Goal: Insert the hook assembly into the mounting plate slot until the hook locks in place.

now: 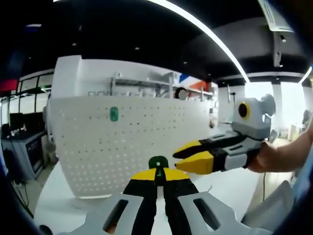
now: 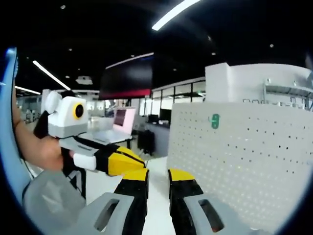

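A white pegboard plate (image 1: 98, 147) stands upright on the table, and a small green hook (image 1: 113, 114) is fixed high on its face. My left gripper (image 1: 158, 175) is shut on a second green hook piece (image 1: 158, 163), held a short way in front of the board's lower right part. The right gripper (image 1: 188, 155) reaches in from the right, just beside that piece, jaws slightly apart and empty. In the right gripper view the pegboard (image 2: 254, 161) and its mounted hook (image 2: 214, 121) lie to the right. My right gripper (image 2: 158, 176) is open there, with the left gripper (image 2: 128, 161) close on its left.
The white table (image 1: 63, 205) carries the board. Desks with screens (image 1: 24, 147) stand at the left and shelving (image 1: 146, 83) sits behind the board. A person's hand (image 1: 279, 156) holds the right gripper. A laptop (image 2: 124, 120) sits on a far desk.
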{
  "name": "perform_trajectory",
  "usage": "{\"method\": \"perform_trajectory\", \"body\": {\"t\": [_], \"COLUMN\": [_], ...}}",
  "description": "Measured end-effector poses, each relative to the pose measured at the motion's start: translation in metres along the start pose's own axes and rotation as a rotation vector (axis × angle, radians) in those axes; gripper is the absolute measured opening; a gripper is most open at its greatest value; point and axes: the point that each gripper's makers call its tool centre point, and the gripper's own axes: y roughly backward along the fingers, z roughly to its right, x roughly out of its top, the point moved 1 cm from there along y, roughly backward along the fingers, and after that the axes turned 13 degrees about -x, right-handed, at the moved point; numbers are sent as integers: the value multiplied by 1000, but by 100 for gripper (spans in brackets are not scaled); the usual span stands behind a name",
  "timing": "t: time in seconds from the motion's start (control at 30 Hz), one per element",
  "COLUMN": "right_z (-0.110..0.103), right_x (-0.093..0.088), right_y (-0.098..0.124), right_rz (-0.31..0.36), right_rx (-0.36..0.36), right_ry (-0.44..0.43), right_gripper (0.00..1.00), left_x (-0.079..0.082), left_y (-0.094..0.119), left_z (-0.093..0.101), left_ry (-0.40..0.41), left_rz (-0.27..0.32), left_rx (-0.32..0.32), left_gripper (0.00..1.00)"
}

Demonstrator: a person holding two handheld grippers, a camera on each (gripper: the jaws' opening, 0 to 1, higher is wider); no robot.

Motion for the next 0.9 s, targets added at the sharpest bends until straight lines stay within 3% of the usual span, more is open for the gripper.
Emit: {"method": "perform_trajectory", "body": {"t": [0.6,0.9], "right_z": [37,56], "right_x": [-19,-21], "right_y": [30,49], "right_rz": [-49,-62], "right_rx": [-69,-114], "right_ry": [78,112], "right_gripper": [37,46], "left_x": [11,28], "left_y": [11,15], "left_z": [-33,-65], "left_ry": [-36,-85], "left_rz": [-5,3], "left_rx": [63,121], "left_gripper": [3,3]}}
